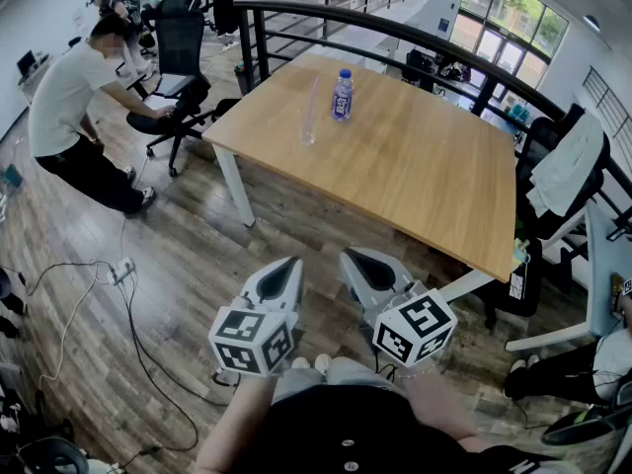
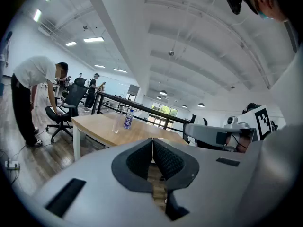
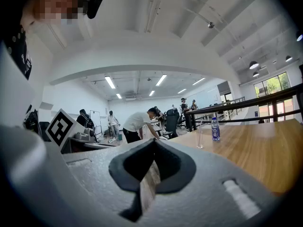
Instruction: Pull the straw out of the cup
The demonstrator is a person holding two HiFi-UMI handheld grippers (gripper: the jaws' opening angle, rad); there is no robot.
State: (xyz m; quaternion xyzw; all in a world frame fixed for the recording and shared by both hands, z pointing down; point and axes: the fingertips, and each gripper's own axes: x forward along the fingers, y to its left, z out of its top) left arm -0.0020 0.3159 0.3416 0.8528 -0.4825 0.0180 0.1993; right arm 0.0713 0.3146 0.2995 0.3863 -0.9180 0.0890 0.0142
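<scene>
one clear cup (image 1: 308, 131) is standing on the wooden table (image 1: 425, 176), toward its far left part, well away from the person wearing the camera. a pale straw (image 1: 315, 95) is rising out of the cup and leaning slightly to the right; it is thin and hard to make out. just beside the cup, to the right and a little further back, a small water bottle (image 1: 342, 95) with a blue label and cap is standing upright, apart from the cup.

both grippers are hanging low in front of the person's body, over the wooden floor (image 1: 188, 255) and short of the table's near edge, well apart from the cup. the left gripper (image 1: 292, 264) is pointing a little downward toward the table, and its two dark pads are pressing together with nothing between them. the right gripper (image 1: 352, 258) is lying level just beside it, its jaws also meeting flat against each other and gripping nothing. each one is carrying its marker cube at the rear, close to the person's waist.

beyond the table a dark railing (image 1: 395, 33) is running along the far side. to the left, a person in a white shirt (image 1: 69, 92) is bending over a black office chair (image 1: 180, 87). a cable and a power strip (image 1: 123, 270) are lying on the floor at the left.
</scene>
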